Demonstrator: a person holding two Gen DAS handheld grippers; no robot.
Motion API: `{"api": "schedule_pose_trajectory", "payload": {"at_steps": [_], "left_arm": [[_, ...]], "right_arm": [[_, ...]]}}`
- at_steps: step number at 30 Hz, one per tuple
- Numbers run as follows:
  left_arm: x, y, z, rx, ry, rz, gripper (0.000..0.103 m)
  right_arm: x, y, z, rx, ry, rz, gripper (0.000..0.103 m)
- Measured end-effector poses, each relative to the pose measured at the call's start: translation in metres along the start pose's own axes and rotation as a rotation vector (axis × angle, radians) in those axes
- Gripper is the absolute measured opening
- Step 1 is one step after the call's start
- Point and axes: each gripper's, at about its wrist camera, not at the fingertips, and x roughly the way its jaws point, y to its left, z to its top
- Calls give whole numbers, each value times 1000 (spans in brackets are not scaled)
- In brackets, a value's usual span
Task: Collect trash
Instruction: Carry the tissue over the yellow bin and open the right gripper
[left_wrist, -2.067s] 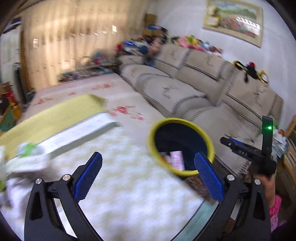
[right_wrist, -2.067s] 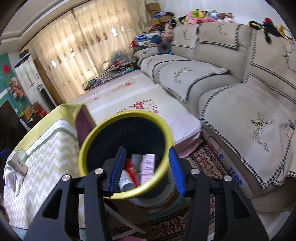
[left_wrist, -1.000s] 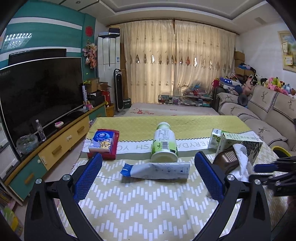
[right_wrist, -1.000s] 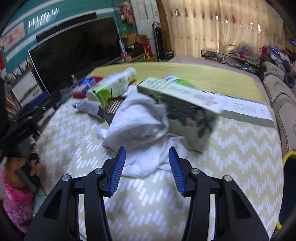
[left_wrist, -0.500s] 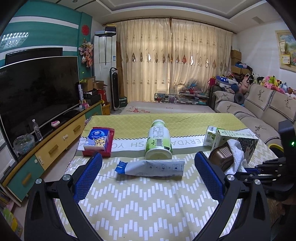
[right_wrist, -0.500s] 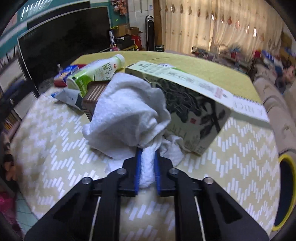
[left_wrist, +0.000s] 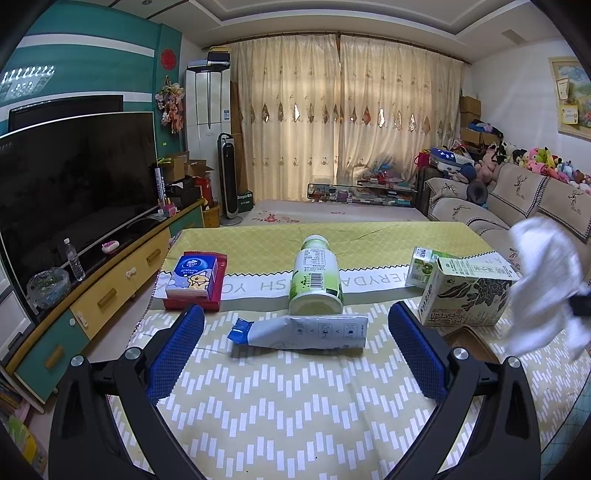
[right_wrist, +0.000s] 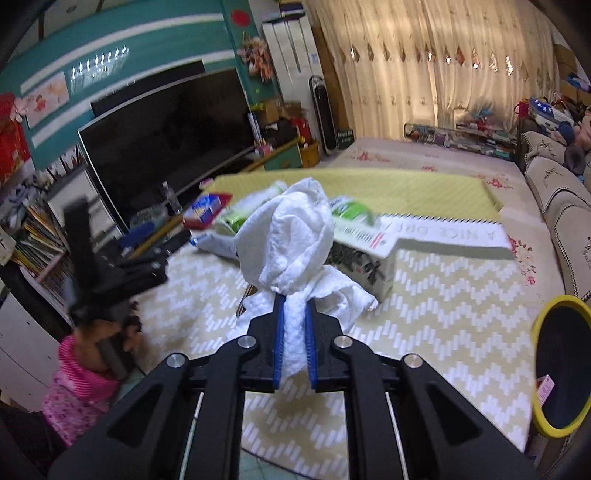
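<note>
My right gripper (right_wrist: 294, 306) is shut on a crumpled white tissue (right_wrist: 291, 236) and holds it lifted above the table; the tissue also shows blurred at the right in the left wrist view (left_wrist: 543, 280). My left gripper (left_wrist: 295, 336) is open and empty above the near table edge. In front of it lie a grey-white tube (left_wrist: 299, 332), a green-white bottle on its side (left_wrist: 316, 273), a dark patterned carton (left_wrist: 465, 299) and a small green carton (left_wrist: 421, 266). The yellow-rimmed trash bin (right_wrist: 561, 369) stands beside the table at the right.
A red and blue tissue pack (left_wrist: 195, 280) lies at the table's left. A brown tray (left_wrist: 469, 343) sits under where the tissue was. A TV (left_wrist: 70, 177) on a cabinet is at the left, a sofa (left_wrist: 517, 206) at the right.
My right gripper closed on the white tissue and lifted it off the brown tray and carton, moving it up and right. My left gripper stayed open, shifting slightly.
</note>
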Motion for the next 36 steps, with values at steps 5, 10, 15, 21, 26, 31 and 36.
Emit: {"api": "schedule_pose_trajectory", "payload": {"at_steps": [5,10,15,21,26,31,36], "left_arm": [[0,-1,-1,3,-3,0,98],[-1,-2,-2,10,-1,1,98],[-2,-8,-1,35,-8,3,98],[-2,-16,-2,77,-19,-7,98],[1,-22,-3,107,-12,-9,98],[1,-24,-3,112,-9,-9,98],[1,-24,-4,116,-9,-9,98]], "right_arm": [[-41,-18,4,38,-73,-52,10],[-76,-59,-4,128,-125,-160,10],[-99,-124,-22,264,-143,-311,10],[-104,-205,-54,410,-117,-479,11],[-92,-253,-76,473,-72,-550,11],[-74,-284,-83,514,-30,-598,13],[-65,-292,-85,532,-11,-639,38]]}}
